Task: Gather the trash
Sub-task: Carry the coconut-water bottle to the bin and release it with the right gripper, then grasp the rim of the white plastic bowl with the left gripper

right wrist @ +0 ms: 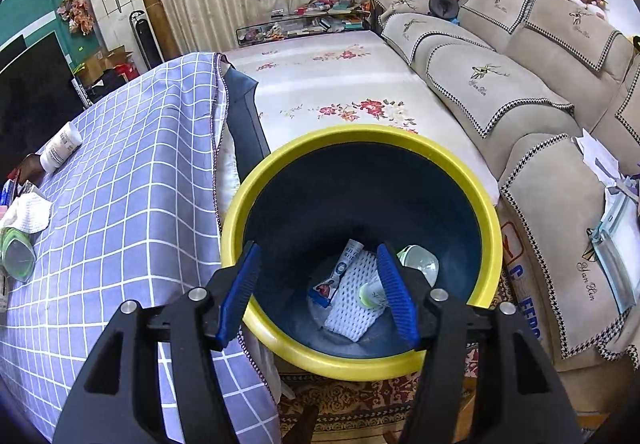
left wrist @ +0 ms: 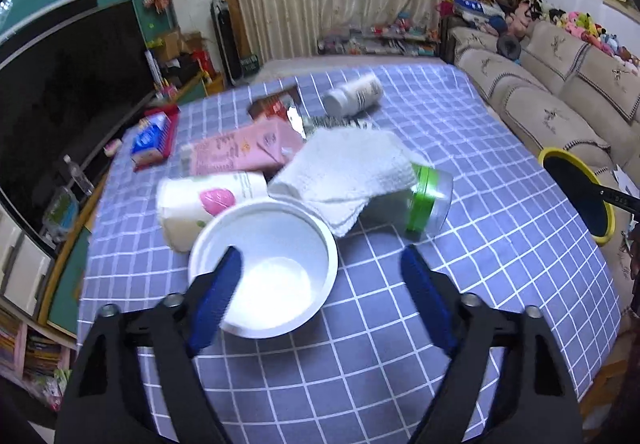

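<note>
**Grippers spread: one at a white bowl, one over the bin**

Left gripper stands with its blue pads wide apart above the checked tablecloth. One pad crosses over the near rim of a white bowl; the other is well off to the side over bare cloth, so nothing is pinched between them. The bowl stands upright with its mouth open toward the camera.

Just behind the bowl lies a heap of trash. A white cup with a pink leaf print lies on its side, touching the bowl's far rim. Beside it a folded white towel drapes partly over a clear jar with a green lid, which is tipped over. A pink carton lies flat behind the cup, and a white bottle lies on its side farther back, near a red and brown packet. A blue and red box sits close to the cloth's far left edge.

Right gripper hangs over a dark bin with a yellow rim, pads parted and holding nothing. At the bin's bottom lie a white foam net, a small printed wrapper, a little green-capped bottle and a crumpled clear plastic piece. The bin stands on a patterned rug, just beside the table's hanging cloth, with a beige sofa on its other side.
</note>
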The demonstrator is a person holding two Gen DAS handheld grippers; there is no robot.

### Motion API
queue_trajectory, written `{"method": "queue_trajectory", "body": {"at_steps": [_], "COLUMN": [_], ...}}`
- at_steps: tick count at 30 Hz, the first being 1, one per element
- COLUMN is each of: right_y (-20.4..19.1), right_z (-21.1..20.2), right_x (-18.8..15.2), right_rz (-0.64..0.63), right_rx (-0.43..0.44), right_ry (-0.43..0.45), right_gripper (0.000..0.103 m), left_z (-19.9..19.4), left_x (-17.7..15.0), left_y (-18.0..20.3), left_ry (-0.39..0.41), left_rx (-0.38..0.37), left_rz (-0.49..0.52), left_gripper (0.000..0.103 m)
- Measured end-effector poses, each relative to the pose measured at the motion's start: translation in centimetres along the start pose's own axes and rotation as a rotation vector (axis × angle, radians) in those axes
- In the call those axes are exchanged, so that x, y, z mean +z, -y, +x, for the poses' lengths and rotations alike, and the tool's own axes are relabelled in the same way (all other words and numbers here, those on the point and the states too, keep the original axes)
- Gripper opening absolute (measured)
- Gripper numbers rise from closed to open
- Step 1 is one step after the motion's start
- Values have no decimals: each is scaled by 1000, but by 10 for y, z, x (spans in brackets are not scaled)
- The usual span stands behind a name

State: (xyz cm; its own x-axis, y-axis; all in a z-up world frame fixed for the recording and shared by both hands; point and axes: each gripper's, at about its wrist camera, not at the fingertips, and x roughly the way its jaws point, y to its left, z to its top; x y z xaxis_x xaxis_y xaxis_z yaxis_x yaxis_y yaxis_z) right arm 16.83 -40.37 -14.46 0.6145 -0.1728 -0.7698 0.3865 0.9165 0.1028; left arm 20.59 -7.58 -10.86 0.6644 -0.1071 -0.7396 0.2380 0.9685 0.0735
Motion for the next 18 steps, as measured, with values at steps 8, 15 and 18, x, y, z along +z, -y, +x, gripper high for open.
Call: {"method": "queue_trajectory", "body": {"at_steps": [8, 15, 18], "right_y": [-3, -5, -5], "right_z": [6, 10, 10], "right_x": [-2, -4, -4], "right_rz": [-4, -9, -6], "right_rx": [8, 16, 16], "right_ry": [-13, -24, -23], "right_gripper": [58, 58, 58], "left_z": [28, 41, 45], "left_x": [-1, -1, -2], "left_y": [0, -1, -2], "left_ry": [-68, -93, -105], "left_rx": [24, 27, 20], "left_rz": [33, 31, 31], "left_gripper": [64, 53, 42]}}
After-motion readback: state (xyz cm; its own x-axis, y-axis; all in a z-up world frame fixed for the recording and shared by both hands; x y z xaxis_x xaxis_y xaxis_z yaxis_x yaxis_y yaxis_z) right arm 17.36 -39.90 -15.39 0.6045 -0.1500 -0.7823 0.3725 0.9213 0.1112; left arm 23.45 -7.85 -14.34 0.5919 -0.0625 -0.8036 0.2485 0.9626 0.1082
